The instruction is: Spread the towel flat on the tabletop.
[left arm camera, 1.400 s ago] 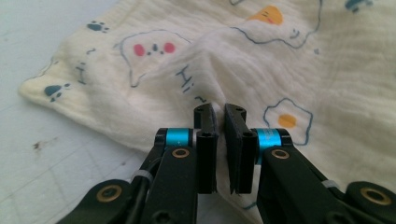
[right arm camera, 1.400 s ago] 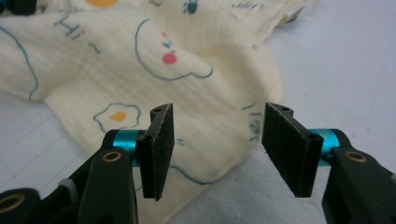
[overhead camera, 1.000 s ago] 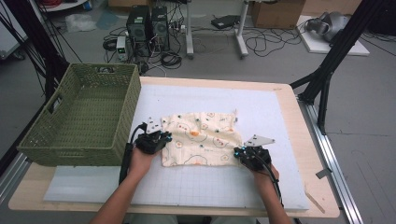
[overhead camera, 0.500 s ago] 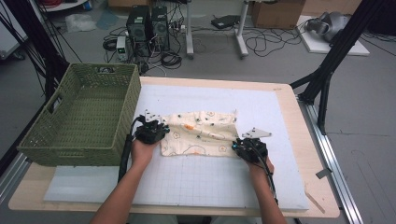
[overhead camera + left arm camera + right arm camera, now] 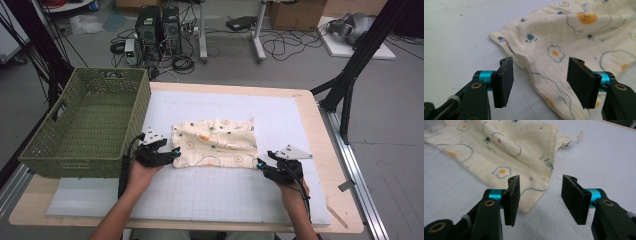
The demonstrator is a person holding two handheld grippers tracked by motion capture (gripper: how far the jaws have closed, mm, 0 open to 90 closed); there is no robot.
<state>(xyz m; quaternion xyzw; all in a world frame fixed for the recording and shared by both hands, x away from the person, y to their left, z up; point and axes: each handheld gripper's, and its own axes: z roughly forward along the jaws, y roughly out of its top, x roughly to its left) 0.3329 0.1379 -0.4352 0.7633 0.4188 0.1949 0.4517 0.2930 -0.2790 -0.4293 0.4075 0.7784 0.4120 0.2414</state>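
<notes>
A cream cloth (image 5: 215, 142) printed with eggs and paw marks lies flat on the white mat (image 5: 300, 120). My left gripper (image 5: 172, 152) sits at its near left corner. In the left gripper view that gripper (image 5: 539, 72) is open, its jaws have just been opening, and the cloth's edge (image 5: 574, 32) lies between the pads without touching them. My right gripper (image 5: 262, 167) is at the near right corner. It (image 5: 540, 192) is open too, jaws just opening, with the cloth's corner (image 5: 499, 150) lying loose by its left pad.
A green woven basket (image 5: 90, 125) stands on the table's left side, close to my left hand. The mat covers most of the wooden table (image 5: 320, 100). Black frame legs (image 5: 350, 85) rise past the right edge. Computers and cables sit on the floor beyond.
Both grippers were shut at the cloth's near corners, pushed slightly away, then opened and drew back toward the person. The cloth now lies released on the mat.
</notes>
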